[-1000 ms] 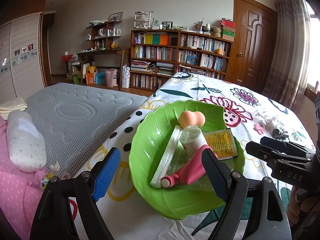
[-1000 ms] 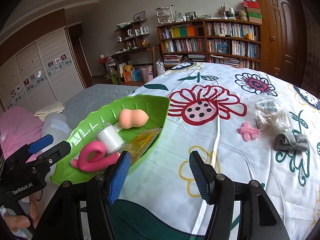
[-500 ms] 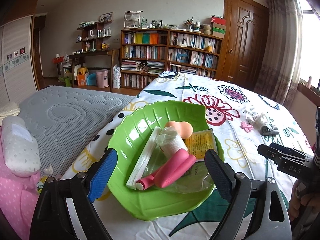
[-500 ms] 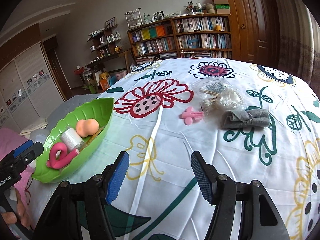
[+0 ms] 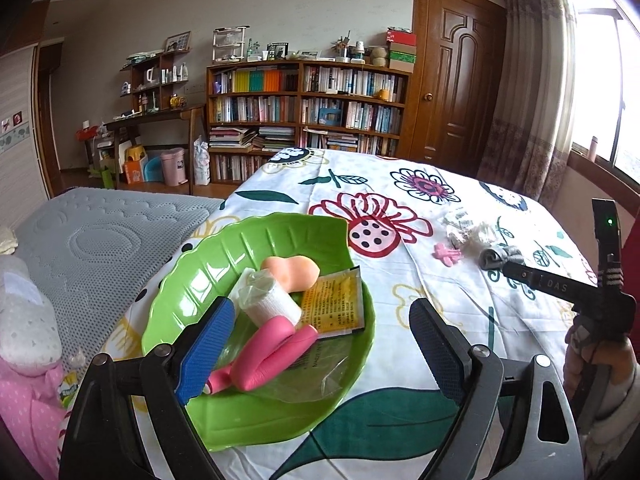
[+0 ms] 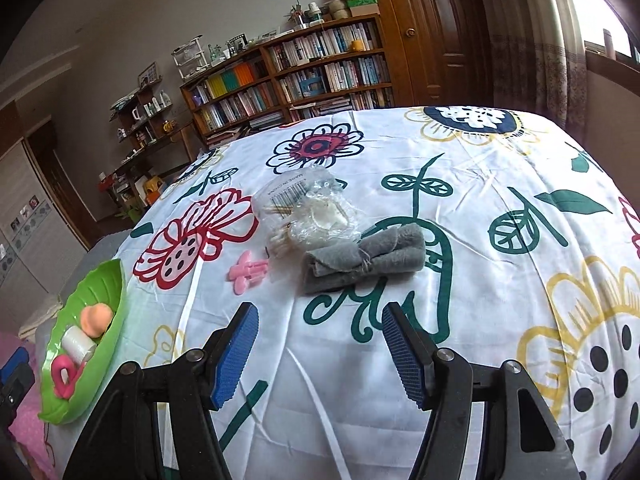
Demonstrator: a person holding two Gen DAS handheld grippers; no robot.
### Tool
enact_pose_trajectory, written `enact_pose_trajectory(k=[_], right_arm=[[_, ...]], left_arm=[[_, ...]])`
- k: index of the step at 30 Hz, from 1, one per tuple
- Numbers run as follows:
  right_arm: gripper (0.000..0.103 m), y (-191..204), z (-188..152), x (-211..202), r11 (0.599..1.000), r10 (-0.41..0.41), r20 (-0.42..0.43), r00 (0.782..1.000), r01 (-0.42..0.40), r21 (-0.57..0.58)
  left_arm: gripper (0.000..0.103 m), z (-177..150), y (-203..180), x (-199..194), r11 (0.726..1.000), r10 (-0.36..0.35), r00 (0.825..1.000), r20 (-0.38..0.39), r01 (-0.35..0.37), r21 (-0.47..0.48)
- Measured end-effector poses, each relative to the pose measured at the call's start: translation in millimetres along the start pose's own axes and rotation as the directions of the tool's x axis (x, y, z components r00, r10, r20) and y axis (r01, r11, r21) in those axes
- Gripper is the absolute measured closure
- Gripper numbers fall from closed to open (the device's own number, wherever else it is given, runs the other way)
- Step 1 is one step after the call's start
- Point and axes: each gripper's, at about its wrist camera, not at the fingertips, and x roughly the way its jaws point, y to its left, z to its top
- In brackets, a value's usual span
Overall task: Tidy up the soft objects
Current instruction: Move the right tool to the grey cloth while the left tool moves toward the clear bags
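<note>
**Now the grey cloth lies straight before the right claw**

Clearly the right claw (image 6: 316, 354) is the one that matters for the next move. It stands wide, with nothing between its blue pads, and it hangs above the flowered sheet (image 6: 500, 160) of the bed. Ahead of it, a little to the right of its centre line, lies the grey cloth bundle (image 6: 362, 258) — a soft roll tied in the middle with thin string. Its long axis runs from left to right, almost across the line of the claw, and its right end sits a little higher in the view. I judge that a straight approach forward and down would let the two pads close on the tied waist without much turning.

Touching the far side of the bundle is a crumpled clear plastic bag (image 6: 308, 208), and just beside its left end lies a small pink clip (image 6: 246, 272); the claw should not catch these together with the cloth.

The left claw (image 5: 320, 350) is also wide and holds nothing. It hovers over the green leaf-shaped tray (image 5: 208, 264), which already carries a peach sponge (image 5: 292, 270), a white gauze roll (image 5: 268, 302), a pink curved toy (image 5: 272, 354) and a yellow sachet (image 5: 334, 304). The tray is well apart from the bundle, to the left — so the cloth is much nearer to the right hand.
</note>
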Motion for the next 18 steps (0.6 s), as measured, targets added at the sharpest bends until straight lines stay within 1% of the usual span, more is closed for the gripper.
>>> enact_pose_trajectory(k=[4, 5, 6, 7, 11, 13, 16, 17, 18], right_arm=[[0.035, -11.9, 10.1, 13.8, 0.999, -0.001, -0.021, 1.000, 0.002, 0.053], [0.035, -13.2, 12.0, 16.9, 0.998, 0.003, -0.026, 1.000, -0.002, 0.064], [0.032, -13.8, 14.1, 20.0, 0.997, 0.001, -0.030, 1.000, 0.001, 0.071], [0.028, -13.8, 16.5, 23.3, 0.997, -0.009, -0.029, 1.000, 0.012, 0.076], [0.025, -10.5, 23.5, 35.0, 0.996, -0.043, -0.024, 0.999, 0.044, 0.074], [0.024, -7.3, 27.2, 40.2, 0.996, -0.065, -0.020, 0.998, 0.066, 0.058], [0.024, -7.4, 31.5, 49.4, 0.991, -0.126, -0.027, 0.992, 0.127, 0.036], [0.024, -10.0, 32.0, 52.0, 0.990, -0.136, -0.037, 0.990, 0.137, 0.041], [0.024, -12.6, 31.9, 51.6, 0.990, -0.128, -0.037, 0.991, 0.130, 0.049]], left_arm=[[0.013, 2.1, -3.7, 2.1, 1.000, -0.009, 1.000, -0.005, 0.009, 0.003], [0.013, 2.0, -4.7, 3.2, 1.000, -0.009, 1.000, -0.007, 0.009, 0.004], [0.013, 2.1, -5.2, 3.7, 1.000, -0.010, 1.000, -0.008, 0.010, 0.004], [0.013, 1.3, -5.7, 4.4, 1.000, -0.011, 1.000, -0.009, 0.011, 0.004], [0.013, 0.9, -7.9, 6.4, 1.000, -0.015, 1.000, -0.016, 0.016, 0.003], [0.013, 1.2, -9.6, 7.4, 1.000, -0.019, 1.000, -0.017, 0.019, 0.006], [0.013, 1.5, -13.1, 8.1, 1.000, -0.023, 1.000, -0.018, 0.023, 0.012], [0.013, 2.2, -13.8, 9.1, 1.000, -0.025, 1.000, -0.017, 0.025, 0.014], [0.013, 2.6, -14.8, 8.9, 1.000, -0.026, 1.000, -0.016, 0.026, 0.017]])
